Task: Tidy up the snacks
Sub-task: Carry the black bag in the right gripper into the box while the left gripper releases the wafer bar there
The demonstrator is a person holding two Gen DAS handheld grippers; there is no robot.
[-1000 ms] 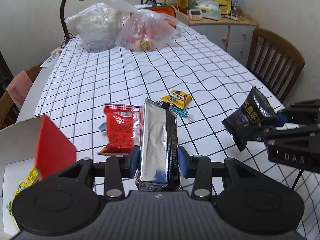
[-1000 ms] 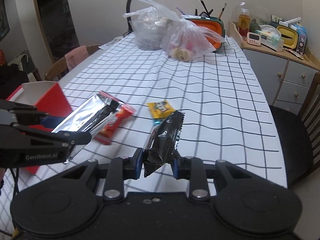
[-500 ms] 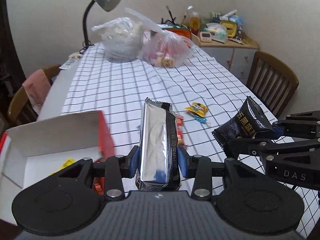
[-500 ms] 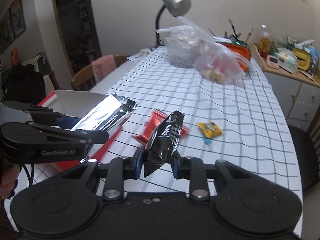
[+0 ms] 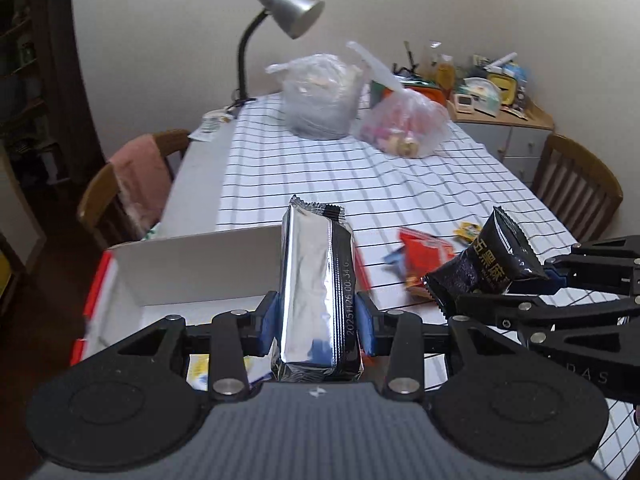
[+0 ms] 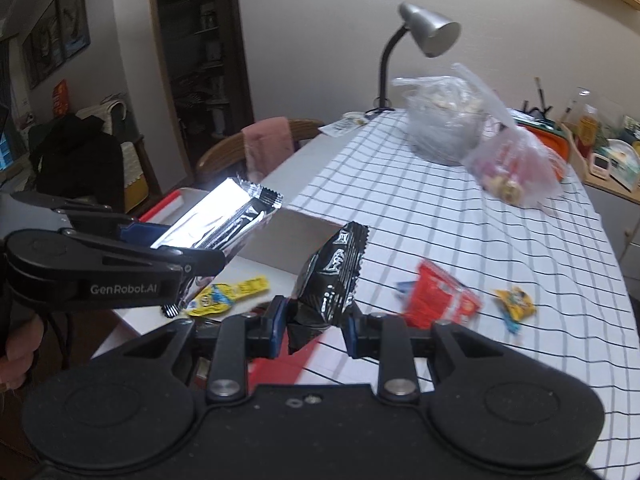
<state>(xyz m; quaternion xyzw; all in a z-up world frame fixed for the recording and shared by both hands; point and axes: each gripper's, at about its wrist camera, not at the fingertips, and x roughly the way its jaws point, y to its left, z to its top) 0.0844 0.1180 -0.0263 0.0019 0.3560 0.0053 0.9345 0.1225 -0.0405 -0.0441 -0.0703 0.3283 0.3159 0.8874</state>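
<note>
My left gripper [image 5: 316, 322] is shut on a long silver and black snack packet [image 5: 316, 280] and holds it above the open white box with red sides [image 5: 192, 268]. My right gripper [image 6: 316, 326] is shut on a small black snack packet [image 6: 332, 276], held just right of the box [image 6: 296, 232]. The right gripper also shows at the right of the left wrist view [image 5: 520, 280]. A yellow snack [image 6: 224, 296] lies inside the box. A red packet [image 6: 440, 300] and a small yellow packet [image 6: 516, 302] lie on the checked tablecloth.
Two clear plastic bags [image 5: 320, 96] [image 5: 404, 128] and a grey desk lamp [image 5: 288, 12] stand at the table's far end. Wooden chairs stand at the left [image 5: 132, 184] and right [image 5: 576, 184]. A cluttered cabinet [image 5: 496, 100] is behind.
Both grippers have swung left with their packets, from over the loose snacks to over the box. The box now fills the near left; the loose snacks lie to the right.
</note>
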